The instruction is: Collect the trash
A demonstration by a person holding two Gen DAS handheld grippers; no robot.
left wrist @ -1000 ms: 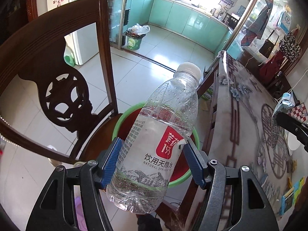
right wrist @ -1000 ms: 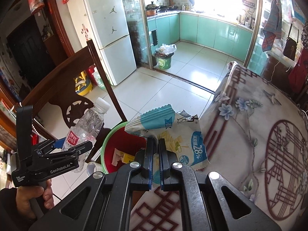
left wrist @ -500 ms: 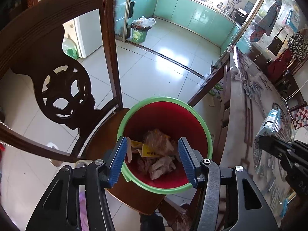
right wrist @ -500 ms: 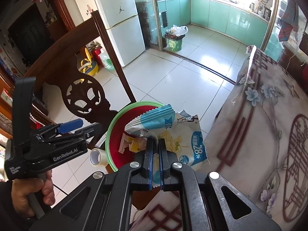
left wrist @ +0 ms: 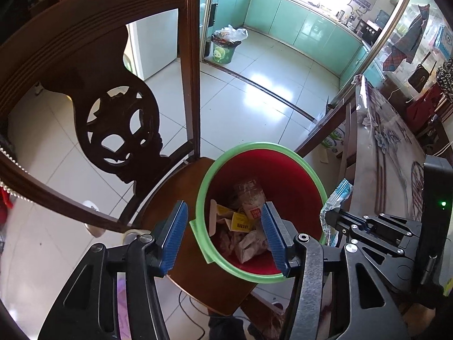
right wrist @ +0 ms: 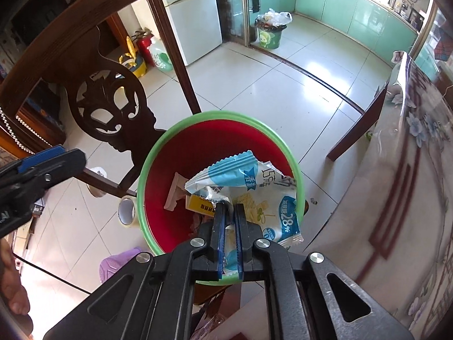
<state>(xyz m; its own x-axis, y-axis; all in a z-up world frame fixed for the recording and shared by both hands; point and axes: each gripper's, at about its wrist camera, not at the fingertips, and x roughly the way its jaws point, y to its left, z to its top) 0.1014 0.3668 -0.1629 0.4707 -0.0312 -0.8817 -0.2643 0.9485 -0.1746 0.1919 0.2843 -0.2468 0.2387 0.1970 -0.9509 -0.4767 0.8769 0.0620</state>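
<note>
Wrapper (right wrist: 252, 195) is pinched by the right gripper (right wrist: 229, 215) above the bin (right wrist: 147, 175) — released near the right rim, it could be spilled.

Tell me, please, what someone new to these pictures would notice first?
The red bin with a green rim on the wooden chair, already holding a plastic bottle and scraps. Directly above it the right tool pinches a blue-and-white snack wrapper, while the left tool stands open and empty.
</note>
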